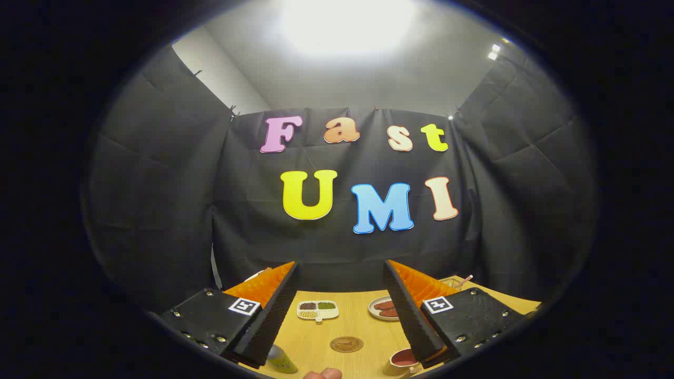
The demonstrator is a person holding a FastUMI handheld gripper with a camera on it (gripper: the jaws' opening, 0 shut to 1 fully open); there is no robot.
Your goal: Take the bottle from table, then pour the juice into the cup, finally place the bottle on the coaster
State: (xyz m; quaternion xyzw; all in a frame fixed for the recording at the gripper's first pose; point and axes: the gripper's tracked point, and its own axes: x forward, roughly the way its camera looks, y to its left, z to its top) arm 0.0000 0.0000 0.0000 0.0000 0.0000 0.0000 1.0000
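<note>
the gripper hangs above the table, fingers wide apart and gripping nothing. the bottle stands at the table's near edge, by one finger. the coaster lies mid-table between the fingers; the cup sits near the other finger. a divided dish and a plate rest toward the far edge.

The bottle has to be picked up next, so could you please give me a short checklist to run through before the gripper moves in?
1. Gripper open wide enough for the bottle: ok, the fingers stand well apart with nothing between them.
2. Bottle upright on the table: cannot tell, just its top part shows by the left finger.
3. Bottle lined up between the fingers: not ok, it sits off toward the left finger.
4. Cup ready on the table: ok, near the right finger.
5. Coaster free for the bottle: ok, nothing rests on it.
6. Fingertip at the near edge: cannot tell if it is in the way.
</note>
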